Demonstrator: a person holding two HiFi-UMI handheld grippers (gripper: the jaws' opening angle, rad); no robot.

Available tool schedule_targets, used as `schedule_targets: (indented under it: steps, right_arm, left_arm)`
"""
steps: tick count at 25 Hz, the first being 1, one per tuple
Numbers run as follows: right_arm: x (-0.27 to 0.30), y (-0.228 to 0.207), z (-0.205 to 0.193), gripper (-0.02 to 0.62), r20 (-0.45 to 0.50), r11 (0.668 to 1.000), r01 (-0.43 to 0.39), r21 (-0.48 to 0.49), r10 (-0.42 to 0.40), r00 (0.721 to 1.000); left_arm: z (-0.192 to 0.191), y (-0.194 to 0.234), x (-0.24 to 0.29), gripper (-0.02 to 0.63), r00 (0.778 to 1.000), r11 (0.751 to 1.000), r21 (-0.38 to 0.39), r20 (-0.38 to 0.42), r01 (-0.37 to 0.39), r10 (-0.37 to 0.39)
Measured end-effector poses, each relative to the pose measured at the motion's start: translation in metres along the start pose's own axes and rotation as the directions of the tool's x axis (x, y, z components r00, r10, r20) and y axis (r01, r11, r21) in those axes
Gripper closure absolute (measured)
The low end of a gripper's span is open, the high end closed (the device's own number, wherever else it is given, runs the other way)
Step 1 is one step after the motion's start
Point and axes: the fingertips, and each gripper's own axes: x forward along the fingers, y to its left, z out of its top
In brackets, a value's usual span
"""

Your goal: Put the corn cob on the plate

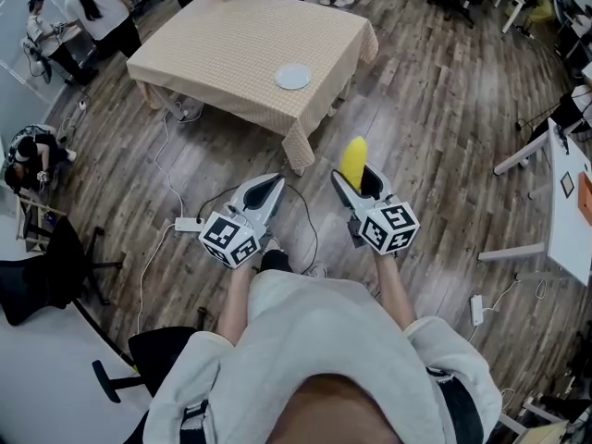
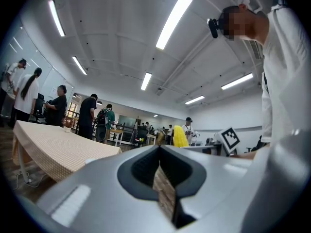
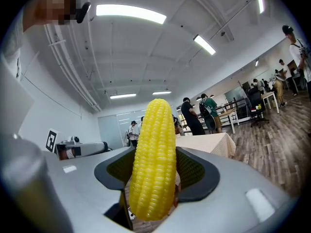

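holding the corn cob (image 1: pixel 352 158) upright between the right gripper's (image 1: pixel 356 179) jaws, over the floor (image 1: pixel 435 128). pointing the left gripper (image 1: pixel 275 182) alongside, jaws together and empty. facing the cloth-covered bench (image 1: pixel 222 44) farther off, white plate (image 1: pixel 292 76) lying near its edge.

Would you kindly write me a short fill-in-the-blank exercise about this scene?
The right gripper clamps a yellow ____.
The left gripper, fingers shut, holds ____.
The plate on the cloth-covered table is coloured ____.
Missing words: corn cob; nothing; white.
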Motion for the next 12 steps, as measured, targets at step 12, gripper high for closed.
schedule_targets:
  steps: [12]
  right_arm:
    - [0.019,-0.017,-0.002,0.334,-0.002,1.000,-0.013,-0.017,0.013,1.000]
  left_arm:
    - [-0.007,0.020,0.018,0.598,1.000,1.000,-0.002,0.017,-0.008,0.008]
